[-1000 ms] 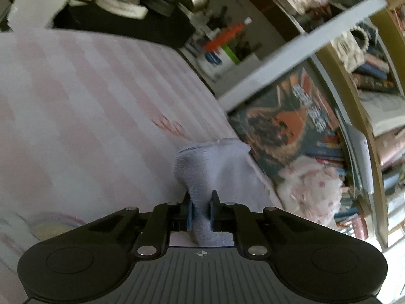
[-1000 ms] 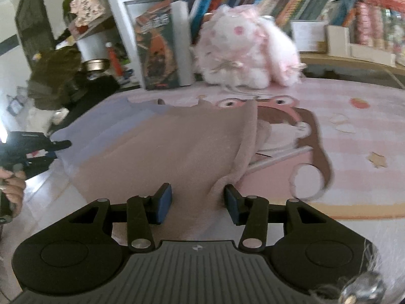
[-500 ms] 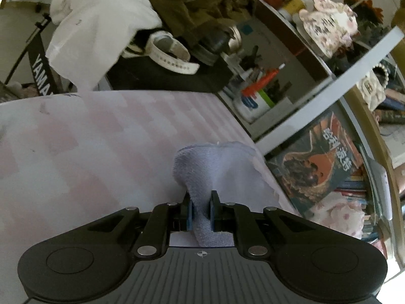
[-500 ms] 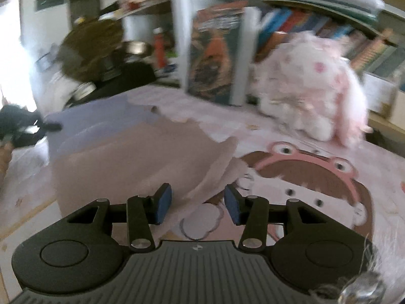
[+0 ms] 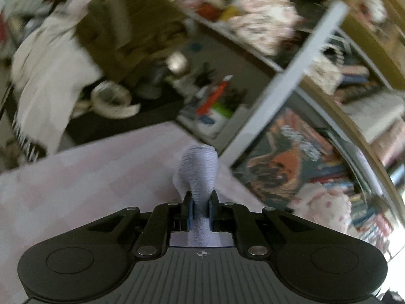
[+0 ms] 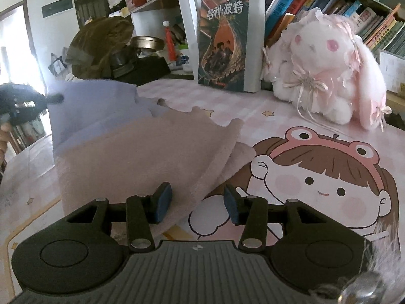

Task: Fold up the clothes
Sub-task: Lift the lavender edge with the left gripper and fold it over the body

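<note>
A fleecy garment, lavender on one side (image 6: pixel 96 106) and beige-pink on the other (image 6: pixel 141 157), lies on the pink cartoon-print table cover (image 6: pixel 316 182). My left gripper (image 5: pixel 200 211) is shut on a lavender corner of the garment (image 5: pixel 200 172) and holds it lifted above the table. In the right wrist view the left gripper (image 6: pixel 54 98) shows at the far left, with the lavender part raised. My right gripper (image 6: pixel 196 202) is open and empty, just above the beige edge nearest me.
A white and pink plush rabbit (image 6: pixel 326 76) and an upright book (image 6: pixel 224 38) stand at the back of the table before bookshelves. A brown garment heap (image 6: pixel 101 43), a metal bowl (image 6: pixel 148 41) and pens sit at the back left.
My left gripper has lifted the lavender corner higher and swung its view upward toward the shelves. The right view has shifted right, and its jaws stay open over the beige edge.
</note>
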A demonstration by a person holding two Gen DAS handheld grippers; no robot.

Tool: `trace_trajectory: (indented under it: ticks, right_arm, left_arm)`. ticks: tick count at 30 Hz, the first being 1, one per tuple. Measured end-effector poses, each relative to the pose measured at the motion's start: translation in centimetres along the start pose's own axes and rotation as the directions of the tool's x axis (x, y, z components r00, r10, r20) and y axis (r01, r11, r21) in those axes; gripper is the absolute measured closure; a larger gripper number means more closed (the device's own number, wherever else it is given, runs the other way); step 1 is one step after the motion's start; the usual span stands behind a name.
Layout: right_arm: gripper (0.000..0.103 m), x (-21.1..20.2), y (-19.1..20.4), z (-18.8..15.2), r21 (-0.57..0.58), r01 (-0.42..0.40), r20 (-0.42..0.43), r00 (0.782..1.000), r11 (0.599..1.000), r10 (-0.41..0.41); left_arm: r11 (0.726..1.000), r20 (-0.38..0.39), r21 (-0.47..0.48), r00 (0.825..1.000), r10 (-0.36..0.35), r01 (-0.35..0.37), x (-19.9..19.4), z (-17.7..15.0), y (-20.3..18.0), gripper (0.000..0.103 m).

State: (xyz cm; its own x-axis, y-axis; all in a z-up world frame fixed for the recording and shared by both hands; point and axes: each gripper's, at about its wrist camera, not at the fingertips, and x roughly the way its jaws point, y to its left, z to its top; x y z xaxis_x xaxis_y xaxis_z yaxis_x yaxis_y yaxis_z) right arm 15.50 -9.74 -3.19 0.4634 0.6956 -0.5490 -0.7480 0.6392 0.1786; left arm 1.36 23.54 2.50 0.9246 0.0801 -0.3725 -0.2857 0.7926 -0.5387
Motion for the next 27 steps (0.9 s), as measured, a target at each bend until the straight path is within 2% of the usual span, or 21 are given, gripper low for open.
trace_trajectory:
  ticks: [4, 7, 9, 12, 15, 17, 19, 21, 23, 25, 27]
  right_arm:
    - [0.059, 0.0, 0.1, -0.1, -0.005, 0.003, 0.001, 1.0, 1.0, -0.003]
    - [0.059, 0.0, 0.1, -0.1, -0.009, 0.005, 0.002, 1.0, 1.0, -0.005]
    - [0.059, 0.0, 0.1, -0.1, -0.009, 0.005, 0.002, 1.0, 1.0, -0.005]
    - [0.059, 0.0, 0.2, -0.2, -0.013, 0.008, 0.003, 1.0, 1.0, -0.007]
    - [0.059, 0.0, 0.0, -0.1, -0.004, 0.001, 0.002, 1.0, 1.0, -0.001]
    - [0.059, 0.1, -0.2, 0.0, 0.009, -0.008, -0.001, 1.0, 1.0, 0.008]
    - [0.059, 0.1, -0.4, 0.0, 0.022, -0.015, -0.003, 1.0, 1.0, 0.015]
    - [0.059, 0.0, -0.5, 0.0, 0.026, -0.018, -0.003, 1.0, 0.999, 0.018]
    - [0.059, 0.0, -0.4, 0.0, 0.025, -0.017, -0.002, 1.0, 1.0, 0.017]
    - [0.058, 0.0, -0.4, 0.0, 0.031, -0.02, -0.002, 1.0, 0.999, 0.02]
    - [0.055, -0.1, -0.7, -0.1, 0.049, -0.023, 0.002, 1.0, 0.999, 0.023]
  left_arm:
    - [0.991, 0.024, 0.129, 0.999, -0.043, 0.039, -1.0, -0.2, -4.6, 0.093]
    - [0.972, 0.031, 0.218, 0.995, -0.093, 0.084, -1.6, -0.8, -8.1, 0.093]
    - [0.953, 0.022, 0.279, 0.991, -0.134, 0.122, -1.8, -1.4, -10.3, 0.093]
    - [0.903, -0.035, 0.385, 0.981, -0.191, 0.19, -1.8, -4.0, -13.5, 0.093]
    - [0.834, -0.113, 0.491, 0.967, -0.227, 0.253, -1.7, -7.2, -16.5, 0.093]
    - [0.76, -0.202, 0.583, 0.958, -0.206, 0.286, -1.4, -10.7, -18.1, 0.09]
    - [0.677, -0.262, 0.676, 0.954, -0.149, 0.292, -1.0, -14.0, -19.0, 0.087]
    - [0.586, -0.265, 0.763, 0.959, -0.102, 0.273, -1.1, -17.0, -19.3, 0.078]
    - [0.525, -0.273, 0.807, 0.959, -0.076, 0.271, -1.2, -18.7, -19.2, 0.07]
    - [0.486, -0.269, 0.832, 0.961, -0.07, 0.268, -1.5, -19.4, -19.1, 0.07]
    - [0.473, -0.279, 0.834, 0.957, -0.08, 0.283, -2.1, -18.9, -19.0, 0.067]
